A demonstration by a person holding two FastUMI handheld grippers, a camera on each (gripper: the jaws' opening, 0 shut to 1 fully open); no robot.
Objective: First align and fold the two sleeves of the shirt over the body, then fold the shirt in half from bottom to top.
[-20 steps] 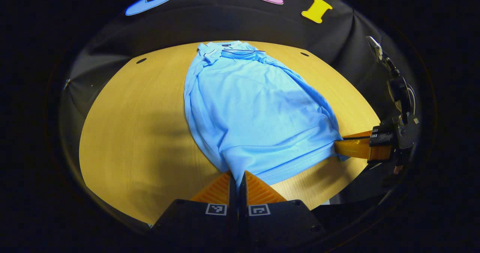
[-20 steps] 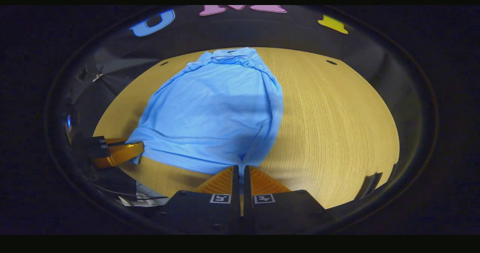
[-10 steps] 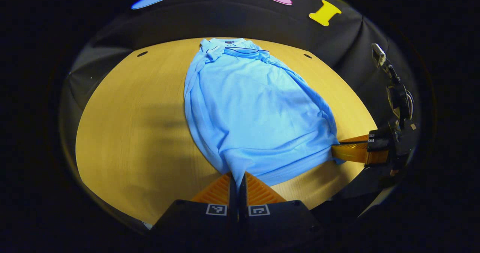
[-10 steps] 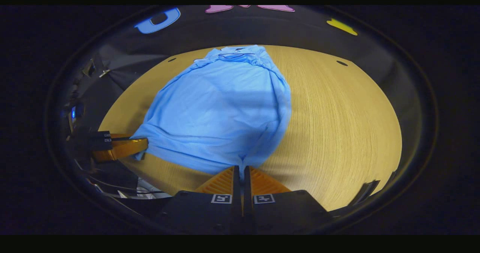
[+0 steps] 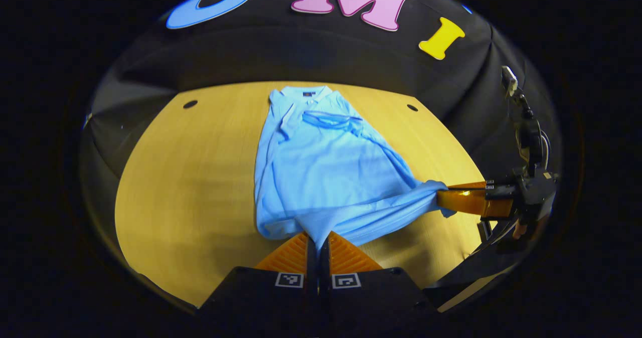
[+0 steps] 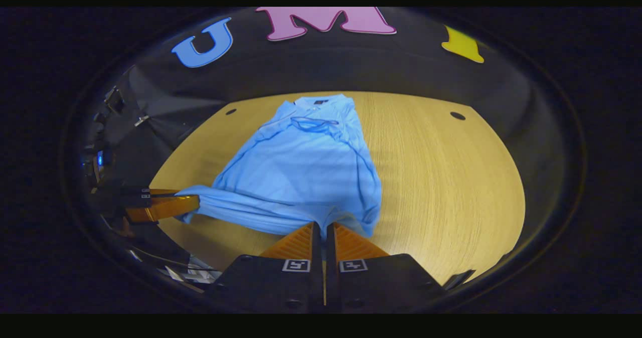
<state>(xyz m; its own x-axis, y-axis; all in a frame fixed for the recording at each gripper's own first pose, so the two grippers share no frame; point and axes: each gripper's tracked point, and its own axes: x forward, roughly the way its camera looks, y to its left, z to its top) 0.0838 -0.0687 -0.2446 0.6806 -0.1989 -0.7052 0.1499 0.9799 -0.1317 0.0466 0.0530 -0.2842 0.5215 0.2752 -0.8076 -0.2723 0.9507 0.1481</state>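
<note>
Lifted off the bench since half a second ago, the hem of the blue shirt now hangs between my two sets of tongs, and the cloth between them has drawn into a taut, creased band. My left tongs are pinched closed on the hem's left corner; my right tongs are clamped on the opposite corner, and appear from the left gripper view out at the bench's right edge. I hold one corner in each so the bottom edge travels level and the fold lands square. Both sleeves already lie folded over the body, so I judge this to be the start of the bottom-to-top fold. Collar and shoulders rest flat at the far side of the bench, anchoring the garment while I raise the near end. Carrying the hem toward the collar comes next; uneven tension could skew the edge.
</note>
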